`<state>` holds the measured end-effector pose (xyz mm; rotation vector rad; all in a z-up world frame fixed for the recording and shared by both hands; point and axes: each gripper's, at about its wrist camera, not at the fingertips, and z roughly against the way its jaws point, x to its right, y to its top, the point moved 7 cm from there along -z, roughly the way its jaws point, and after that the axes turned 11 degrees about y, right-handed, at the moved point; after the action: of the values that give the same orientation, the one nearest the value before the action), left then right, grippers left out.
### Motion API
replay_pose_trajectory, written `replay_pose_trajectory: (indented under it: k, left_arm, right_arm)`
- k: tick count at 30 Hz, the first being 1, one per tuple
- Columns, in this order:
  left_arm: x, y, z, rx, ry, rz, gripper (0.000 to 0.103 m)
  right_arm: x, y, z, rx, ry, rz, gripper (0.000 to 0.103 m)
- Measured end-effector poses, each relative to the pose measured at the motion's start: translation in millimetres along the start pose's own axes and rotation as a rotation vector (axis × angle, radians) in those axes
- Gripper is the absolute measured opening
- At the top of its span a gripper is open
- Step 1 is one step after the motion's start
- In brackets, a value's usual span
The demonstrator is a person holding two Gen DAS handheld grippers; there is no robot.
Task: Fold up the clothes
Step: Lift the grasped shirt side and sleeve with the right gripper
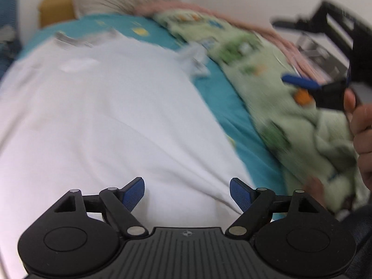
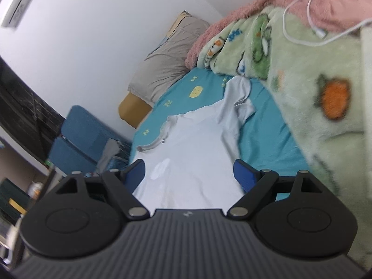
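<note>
A white T-shirt (image 1: 104,116) lies spread on the teal bed sheet (image 1: 223,107), its collar (image 2: 158,141) towards the pillow and one sleeve (image 2: 239,97) crumpled beside the green blanket. My left gripper (image 1: 187,193) hovers over the shirt's lower part, open, with only cloth below the gap. My right gripper (image 2: 189,174) is open too, over the shirt's right side, and holds nothing. In the blurred left wrist view one of its blue fingers (image 1: 300,82) shows at the right, with a person's hand (image 1: 362,127) behind it.
A green fleece blanket (image 2: 302,74) with cartoon prints is heaped along the right of the bed, with a pink blanket (image 2: 330,2) and a white cable (image 2: 309,7) on top. A grey pillow (image 2: 167,65) lies at the head. A blue chair (image 2: 81,134) stands to the left.
</note>
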<state>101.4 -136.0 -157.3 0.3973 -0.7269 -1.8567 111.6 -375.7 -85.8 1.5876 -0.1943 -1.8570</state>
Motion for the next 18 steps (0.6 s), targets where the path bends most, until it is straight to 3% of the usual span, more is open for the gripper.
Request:
replay_pose_trajectory:
  k: [5,11,14,18]
  left_arm:
    - [-56,8,-10,0.062,0.076,0.177,0.085]
    - [-98,10,-22,0.107,0.179,0.303,0.085]
    - [-105,14,-29,0.104,0.165,0.340,0.085]
    - [-111,13,-48,0.078,0.154,0.368,0.085]
  right_arm:
    - [22,16,-62,0.013,0.019,-0.125,0.085]
    - [101,27,-136,0.094,-0.014,-0.352,0.085]
    - [134,34,-166,0.122,-0.059,-0.365,0.085]
    - [168,37,-207,0.096,-0.106,-0.360,0.085]
